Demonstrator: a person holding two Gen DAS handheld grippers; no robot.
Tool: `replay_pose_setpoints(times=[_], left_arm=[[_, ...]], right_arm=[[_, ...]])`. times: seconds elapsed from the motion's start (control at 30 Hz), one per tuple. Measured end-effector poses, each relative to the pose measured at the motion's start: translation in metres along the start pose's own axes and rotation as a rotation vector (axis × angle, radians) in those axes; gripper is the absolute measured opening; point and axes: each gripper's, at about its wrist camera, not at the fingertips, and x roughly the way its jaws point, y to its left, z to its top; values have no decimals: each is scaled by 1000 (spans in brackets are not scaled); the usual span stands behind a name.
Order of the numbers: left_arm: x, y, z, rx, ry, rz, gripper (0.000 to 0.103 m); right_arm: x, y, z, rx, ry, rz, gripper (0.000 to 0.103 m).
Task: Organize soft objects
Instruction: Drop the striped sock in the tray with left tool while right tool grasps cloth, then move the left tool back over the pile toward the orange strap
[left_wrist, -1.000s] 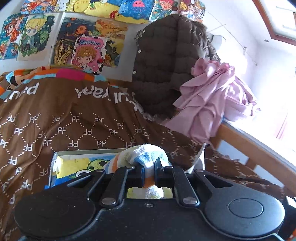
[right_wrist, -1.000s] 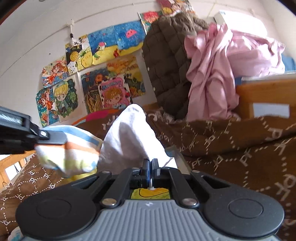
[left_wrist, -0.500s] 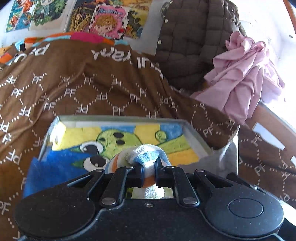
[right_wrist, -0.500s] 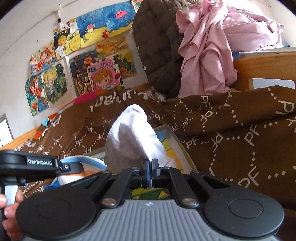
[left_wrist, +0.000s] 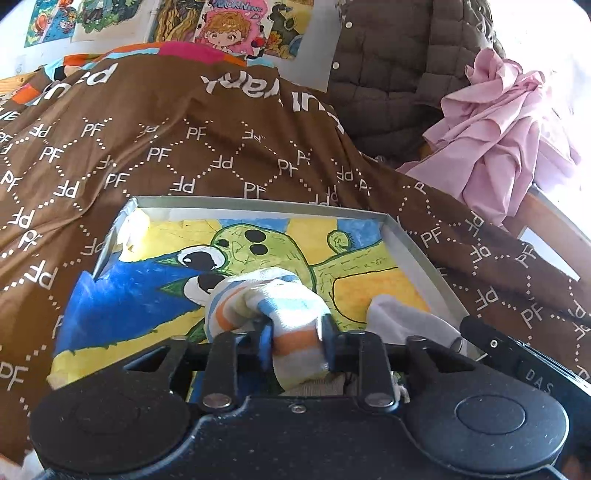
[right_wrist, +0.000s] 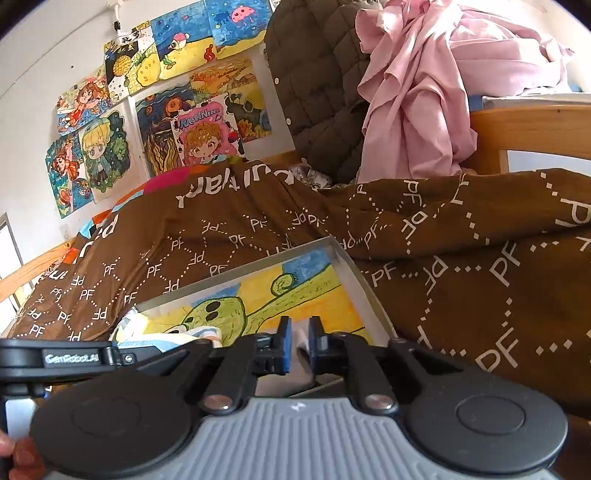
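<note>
Left gripper (left_wrist: 297, 334): jaws parted, sitting loosely either side of a rolled striped white, orange and blue sock (left_wrist: 271, 306) that is lying in a shallow grey box lined with a green cartoon drawing (left_wrist: 417, 254).

Right gripper (right_wrist: 297, 341): jaws standing slightly apart over a plain white sock (left_wrist: 406, 323), which is resting in the box's near right corner.

Box is sitting on a brown "PF"-patterned blanket (left_wrist: 155, 147).

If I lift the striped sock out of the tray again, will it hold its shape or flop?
Probably flop: the striped sock bunches and droops over the left tool, whose pads stand apart around it. It looks light and soft, so it should not roll or slide on the tray.
</note>
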Motion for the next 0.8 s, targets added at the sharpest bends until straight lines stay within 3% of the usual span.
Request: replay_pose_setpoints(times=[0.13, 0.37, 0.63, 0.8], left_arm=[[-16, 1, -1, -12, -34, -1, 60], [-55, -2, 0, -24, -93, 11, 83], [-126, -13, -11, 13, -167, 16, 99], [-169, -17, -23, 19, -199, 20, 102]], right_arm=[[-9, 0, 8, -10, -6, -3, 39], [-43, 6, 24, -33, -18, -26, 69], [-109, 23, 36, -87, -83, -30, 97], [-145, 28, 39, -79, -104, -23, 103]])
